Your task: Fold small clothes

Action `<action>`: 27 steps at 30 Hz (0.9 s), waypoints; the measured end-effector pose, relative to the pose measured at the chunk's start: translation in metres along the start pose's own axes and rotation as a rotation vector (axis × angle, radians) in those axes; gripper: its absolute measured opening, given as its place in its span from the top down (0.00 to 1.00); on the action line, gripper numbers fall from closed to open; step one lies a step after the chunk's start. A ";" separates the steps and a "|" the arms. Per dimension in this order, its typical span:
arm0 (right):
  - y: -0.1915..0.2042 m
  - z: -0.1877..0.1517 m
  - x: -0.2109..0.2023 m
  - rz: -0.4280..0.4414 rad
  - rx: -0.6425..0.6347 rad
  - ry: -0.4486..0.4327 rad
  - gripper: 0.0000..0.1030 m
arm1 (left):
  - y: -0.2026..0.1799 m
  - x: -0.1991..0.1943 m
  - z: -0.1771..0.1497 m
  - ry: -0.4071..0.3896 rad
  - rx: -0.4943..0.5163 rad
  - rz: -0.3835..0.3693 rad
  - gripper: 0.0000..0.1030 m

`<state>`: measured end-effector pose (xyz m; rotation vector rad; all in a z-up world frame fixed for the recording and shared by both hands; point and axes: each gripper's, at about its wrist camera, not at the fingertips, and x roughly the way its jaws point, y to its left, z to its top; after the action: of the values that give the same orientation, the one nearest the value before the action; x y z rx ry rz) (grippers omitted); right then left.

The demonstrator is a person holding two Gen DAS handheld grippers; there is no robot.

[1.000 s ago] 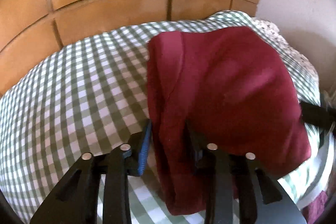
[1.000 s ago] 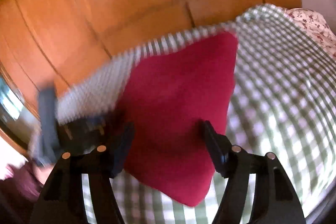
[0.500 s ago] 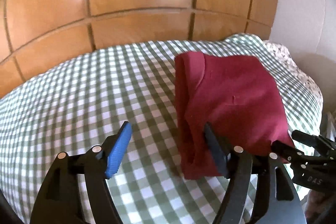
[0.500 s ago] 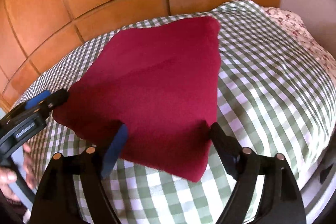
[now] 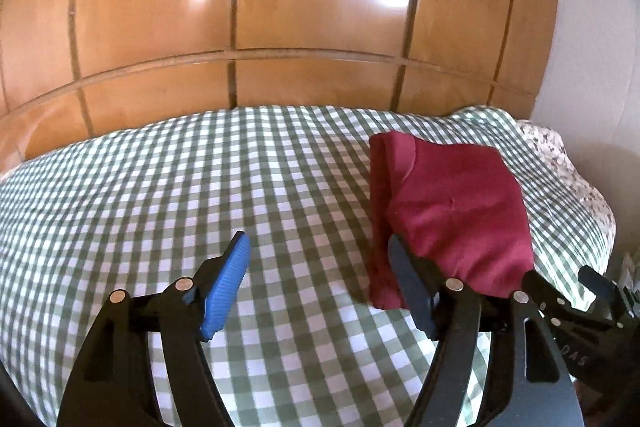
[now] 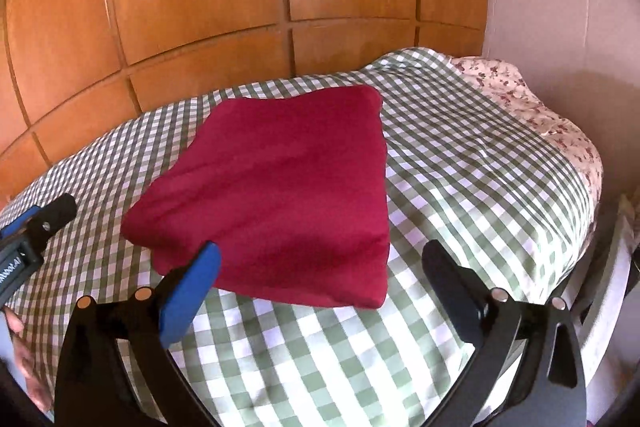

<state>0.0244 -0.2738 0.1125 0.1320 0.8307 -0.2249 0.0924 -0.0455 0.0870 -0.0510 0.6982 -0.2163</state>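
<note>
A: Where does the red garment (image 6: 276,187) lie?

B: Folded into a thick pad on the green checked bedspread (image 6: 460,167). From the right wrist camera it fills the middle of the view; from the left wrist camera it sits out at about three o'clock, its layered edge facing that camera.

A: And the right gripper (image 6: 320,275)?

B: Its jaws have just been opening and stand wide apart, with nothing between them. The near edge of the garment lies just beyond the blue-padded finger at eight o'clock, not pinched.

A: The left gripper (image 5: 320,279)?

B: Also just been opening, jaws apart over bare bedspread. Its dark finger overlaps the garment's near corner in the picture, but nothing is clamped.

A: Anything else around?

B: A wooden panelled headboard (image 5: 280,27) at twelve o'clock, and a floral pillow (image 6: 540,107) at two o'clock, beside the wall.
</note>
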 end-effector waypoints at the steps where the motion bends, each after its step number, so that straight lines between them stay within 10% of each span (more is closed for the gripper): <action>1: 0.002 -0.001 -0.002 -0.011 -0.003 -0.006 0.02 | 0.002 -0.002 0.000 -0.006 -0.004 0.003 0.21; 27: 0.022 -0.006 -0.015 -0.062 -0.043 -0.054 0.02 | 0.014 -0.025 -0.020 -0.023 -0.029 0.095 0.09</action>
<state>0.0157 -0.2488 0.1206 0.0599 0.7858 -0.2678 0.0634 -0.0259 0.0862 -0.0479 0.6791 -0.1144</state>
